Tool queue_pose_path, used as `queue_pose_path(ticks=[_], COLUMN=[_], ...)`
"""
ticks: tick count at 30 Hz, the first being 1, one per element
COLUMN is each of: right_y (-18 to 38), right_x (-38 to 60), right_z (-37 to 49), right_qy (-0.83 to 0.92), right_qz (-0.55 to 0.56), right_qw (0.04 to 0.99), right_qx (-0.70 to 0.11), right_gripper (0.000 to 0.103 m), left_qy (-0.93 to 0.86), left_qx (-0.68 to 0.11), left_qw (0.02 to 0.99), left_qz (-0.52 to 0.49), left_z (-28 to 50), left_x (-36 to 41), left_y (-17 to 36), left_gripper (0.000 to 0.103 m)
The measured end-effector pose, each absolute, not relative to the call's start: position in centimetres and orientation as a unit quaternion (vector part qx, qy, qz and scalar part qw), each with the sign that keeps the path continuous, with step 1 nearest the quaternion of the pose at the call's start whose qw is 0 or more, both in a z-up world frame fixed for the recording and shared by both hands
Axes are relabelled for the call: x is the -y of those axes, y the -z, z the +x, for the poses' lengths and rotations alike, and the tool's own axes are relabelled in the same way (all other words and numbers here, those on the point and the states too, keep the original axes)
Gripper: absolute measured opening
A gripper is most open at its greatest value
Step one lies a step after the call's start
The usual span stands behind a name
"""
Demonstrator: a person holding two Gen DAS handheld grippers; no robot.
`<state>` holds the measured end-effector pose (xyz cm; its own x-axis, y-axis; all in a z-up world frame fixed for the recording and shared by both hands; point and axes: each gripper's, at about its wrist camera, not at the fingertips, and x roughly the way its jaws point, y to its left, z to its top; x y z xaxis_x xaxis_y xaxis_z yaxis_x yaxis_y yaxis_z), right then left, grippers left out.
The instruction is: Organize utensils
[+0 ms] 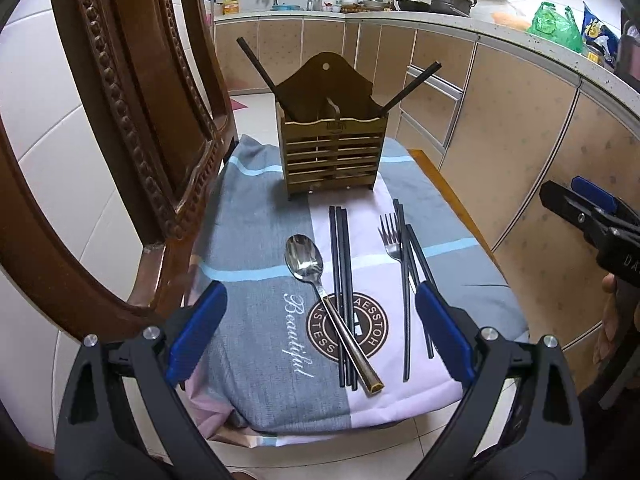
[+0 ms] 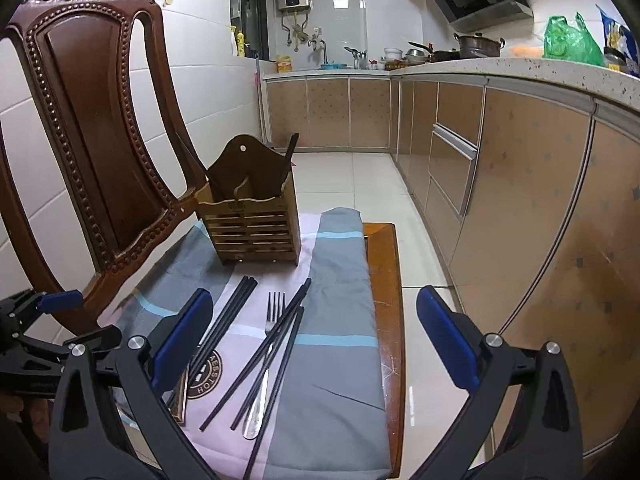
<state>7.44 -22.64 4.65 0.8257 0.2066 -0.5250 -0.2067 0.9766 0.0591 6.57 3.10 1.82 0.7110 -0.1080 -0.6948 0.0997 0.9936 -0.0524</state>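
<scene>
A wooden chair seat, covered by a folded grey, pink and blue cloth (image 1: pixel 256 240), serves as the work surface in a tiled kitchen. At its far end stands a slatted wooden utensil holder (image 1: pixel 332 156) with two dark chopsticks already leaning out of it, one toward each side. Laid out in front, handles toward the viewer — likely for easy reach — are a metal spoon (image 1: pixel 306 260) resting across a tight bundle of black chopsticks (image 1: pixel 342 264), and to their right a fork (image 1: pixel 392 242) lying among looser chopsticks (image 1: pixel 412 272). The left claw (image 1: pixel 320 332) hovers above the spoon handle, fingers spread wide and holding nothing. The right claw (image 2: pixel 316 340) hangs above the fork group, equally released and empty.
</scene>
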Motion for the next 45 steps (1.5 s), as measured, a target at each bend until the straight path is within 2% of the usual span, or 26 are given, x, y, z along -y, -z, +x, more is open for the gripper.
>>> queue_pose_path(ticks=[23,28,32,33,35,38,40,45], right_y=[-4.2,-2.6,-1.0,-0.5,0.2,1.4,2.4,4.7], right_x=[23.2,22.4,22.2,22.1,22.0,21.6,21.3,20.4], right_z=[7.8,9.5,11.8,12.5,13.4,15.3,16.2,18.2], right_qy=[-0.103,-0.096,-0.092,-0.095,-0.090,-0.086,-0.085,-0.084], right_qz=[0.004,0.009,0.035,0.047,0.057,0.060,0.058,0.052], right_qw=[0.953,0.946,0.933,0.929,0.927,0.918,0.916,0.907], right_qx=[-0.285,-0.310,-0.347,-0.355,-0.361,-0.381,-0.387,-0.410], right_gripper=[0.099,0.099,0.099,0.099,0.098,0.087,0.084,0.073], left_qy=[0.058,0.043,0.039,0.040,0.041,0.041,0.045,0.046], left_qx=[-0.374,-0.377,-0.392,-0.398,-0.402,-0.418,-0.426,-0.449], left_qw=[0.926,0.925,0.918,0.916,0.914,0.907,0.903,0.892], left_qz=[-0.008,-0.018,-0.032,-0.033,-0.038,-0.041,-0.037,-0.028], left_z=[7.4,9.1,11.9,12.6,13.9,16.2,17.3,19.6], left_x=[-2.7,-3.3,-4.2,-4.4,-4.7,-5.2,-5.3,-5.7], left_y=[-1.6,-0.6,1.1,1.4,2.0,3.6,4.5,7.1], left_gripper=[0.094,0.093,0.082,0.077,0.075,0.069,0.062,0.057])
